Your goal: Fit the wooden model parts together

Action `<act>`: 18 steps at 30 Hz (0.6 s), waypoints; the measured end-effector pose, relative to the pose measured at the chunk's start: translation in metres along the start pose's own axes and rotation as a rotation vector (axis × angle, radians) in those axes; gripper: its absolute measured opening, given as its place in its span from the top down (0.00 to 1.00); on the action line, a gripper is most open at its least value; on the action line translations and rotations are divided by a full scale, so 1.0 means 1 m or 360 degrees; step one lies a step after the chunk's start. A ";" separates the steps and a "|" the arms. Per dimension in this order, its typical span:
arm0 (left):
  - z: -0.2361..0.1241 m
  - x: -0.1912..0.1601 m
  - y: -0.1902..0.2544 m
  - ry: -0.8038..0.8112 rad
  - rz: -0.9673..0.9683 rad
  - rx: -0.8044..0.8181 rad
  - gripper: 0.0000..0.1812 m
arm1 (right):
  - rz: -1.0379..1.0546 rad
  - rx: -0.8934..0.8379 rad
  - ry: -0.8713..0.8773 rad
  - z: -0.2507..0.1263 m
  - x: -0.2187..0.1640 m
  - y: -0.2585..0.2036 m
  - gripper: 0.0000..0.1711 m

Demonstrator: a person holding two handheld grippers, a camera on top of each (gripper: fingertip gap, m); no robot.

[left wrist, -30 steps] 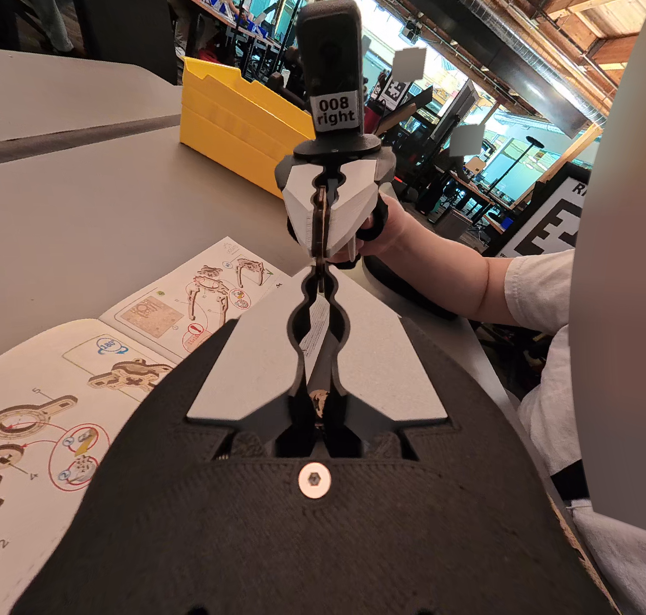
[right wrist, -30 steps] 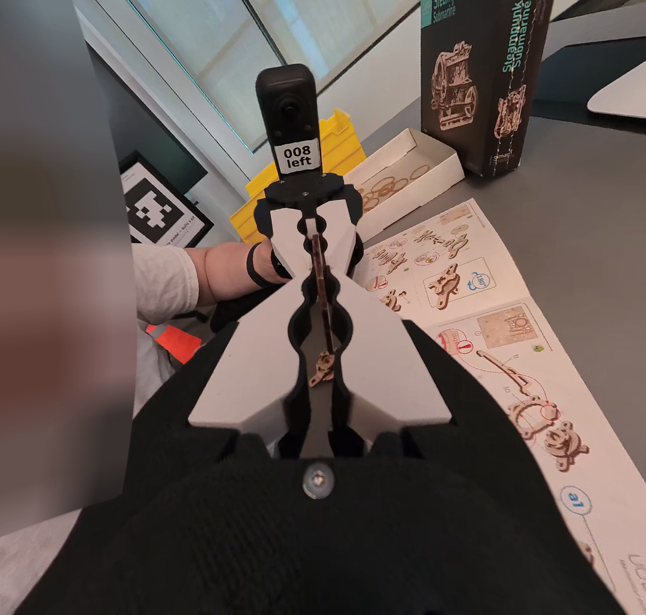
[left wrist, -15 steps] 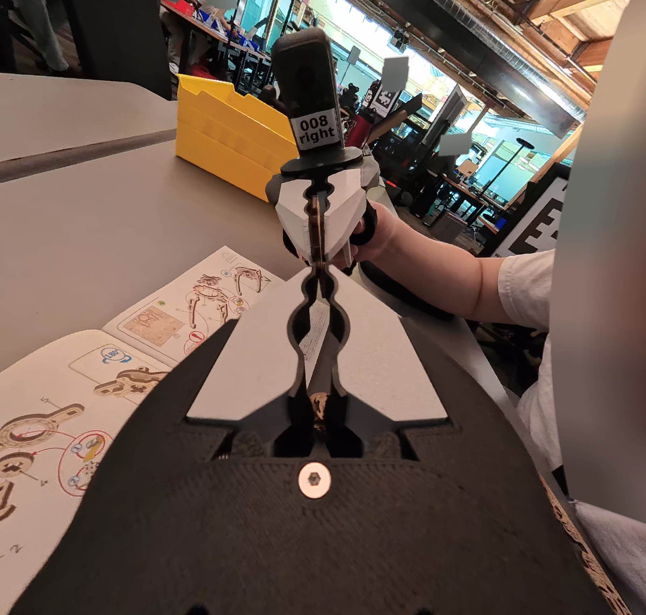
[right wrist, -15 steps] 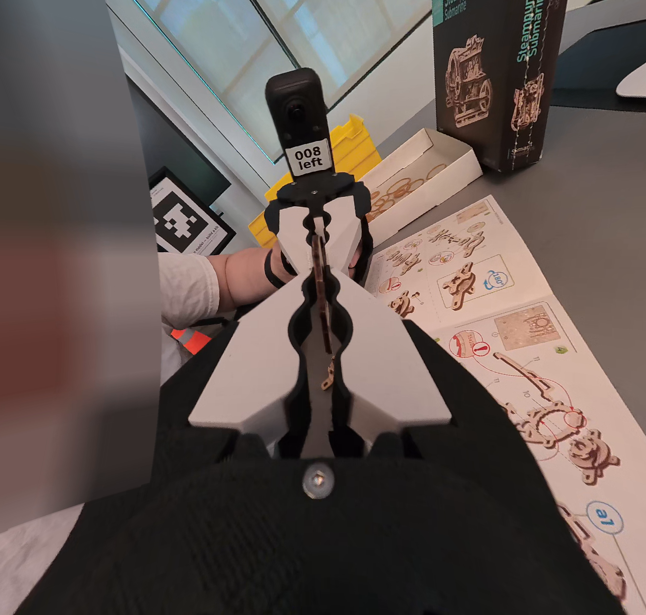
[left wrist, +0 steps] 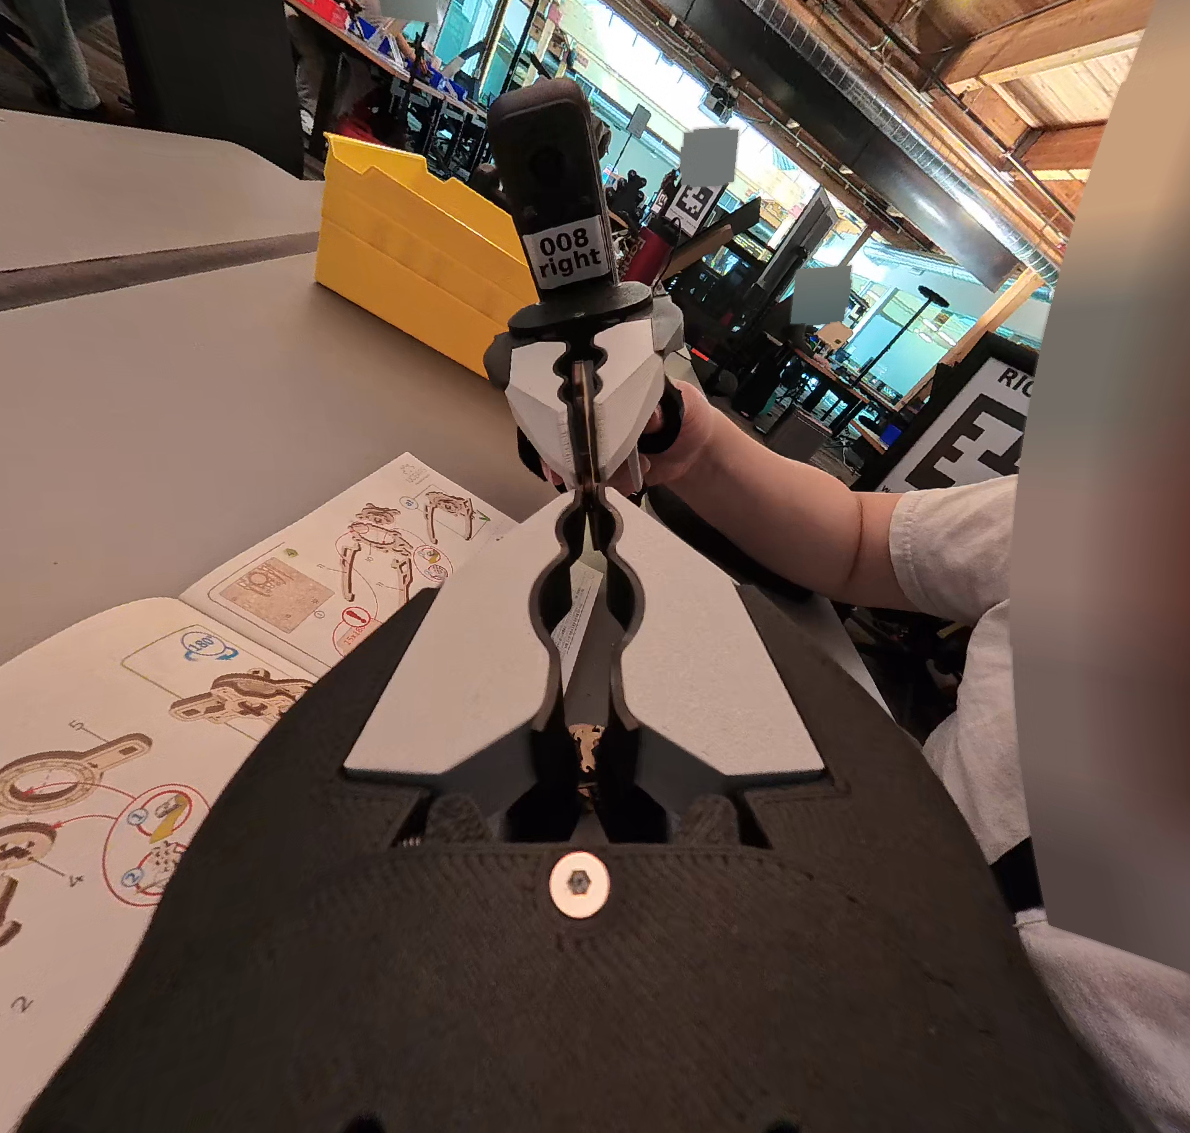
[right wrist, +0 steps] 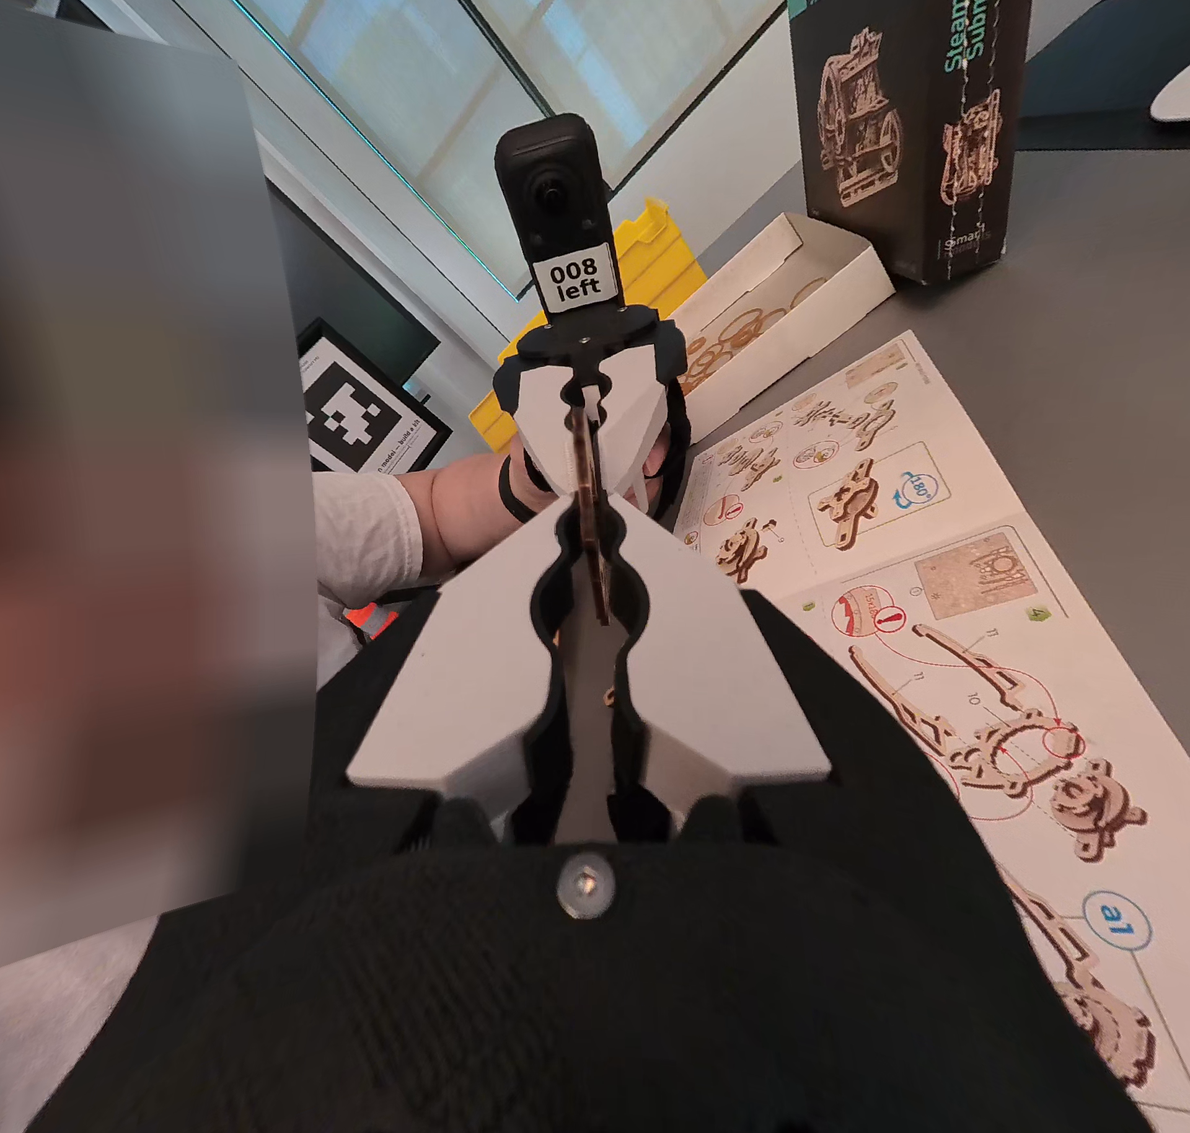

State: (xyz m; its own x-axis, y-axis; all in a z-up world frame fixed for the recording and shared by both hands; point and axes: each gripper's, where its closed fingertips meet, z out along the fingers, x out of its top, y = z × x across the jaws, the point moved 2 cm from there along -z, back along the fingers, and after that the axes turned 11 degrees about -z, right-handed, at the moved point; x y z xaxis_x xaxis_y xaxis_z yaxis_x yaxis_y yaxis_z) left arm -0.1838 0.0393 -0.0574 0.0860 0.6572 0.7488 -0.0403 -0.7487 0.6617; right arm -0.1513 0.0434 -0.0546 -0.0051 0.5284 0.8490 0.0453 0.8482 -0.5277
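My two grippers face each other tip to tip above the table. In the left wrist view, my left gripper [left wrist: 587,508] is shut on a thin wooden part [left wrist: 589,748] seen edge-on. Opposite it, my right gripper [left wrist: 579,480] is shut on a flat wooden part [left wrist: 583,419]. In the right wrist view, my right gripper [right wrist: 589,508] is shut on the wooden part [right wrist: 595,561]. This part runs on into the shut left gripper [right wrist: 576,489]. The wood bridges both grippers, and I cannot tell where one part ends.
An open instruction booklet [left wrist: 277,587] lies on the grey table [left wrist: 193,394] below the grippers; it also shows in the right wrist view [right wrist: 901,522]. A yellow bin [left wrist: 412,265], a white tray [right wrist: 856,265] holding wooden rings and a dark upright box [right wrist: 901,104] stand farther back. Both grippers' tips are close together, under 4 cm apart.
Both grippers stay shut and tip to tip. They have shifted and tilted slightly together, so the booklet and background sit a little differently.
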 end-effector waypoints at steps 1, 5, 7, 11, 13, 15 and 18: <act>0.000 0.000 -0.001 0.0000 0.0002 0.0006 1.00 | 0.0003 -0.0004 -0.0003 0.000 0.000 0.000 0.99; 0.000 0.001 -0.002 0.0013 0.0020 0.0035 0.99 | -0.0027 -0.0043 0.0013 0.000 0.002 0.001 1.00; 0.001 -0.001 -0.003 -0.0003 0.0016 0.0040 0.98 | -0.0014 -0.0043 0.0034 -0.001 0.002 0.003 1.00; 0.002 -0.002 -0.004 -0.0017 0.0009 0.0047 1.00 | -0.0016 -0.0038 0.0045 0.000 0.002 0.003 0.99; 0.001 -0.002 -0.003 -0.0030 0.0013 0.0038 1.00 | -0.0001 -0.0011 0.0048 0.001 0.002 0.001 0.99; 0.002 -0.003 -0.002 -0.0044 0.0004 0.0027 1.00 | 0.0019 0.0005 0.0055 0.002 0.002 0.001 0.98; 0.002 -0.004 -0.003 -0.0053 -0.0007 0.0031 1.00 | 0.0001 -0.0013 0.0039 0.002 0.001 0.001 0.99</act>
State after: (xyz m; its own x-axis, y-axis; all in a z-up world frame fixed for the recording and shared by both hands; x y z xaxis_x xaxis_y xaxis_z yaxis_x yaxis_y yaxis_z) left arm -0.1821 0.0386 -0.0620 0.1194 0.6576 0.7439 -0.0207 -0.7474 0.6640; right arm -0.1530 0.0452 -0.0545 0.0194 0.5280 0.8490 0.0531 0.8474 -0.5283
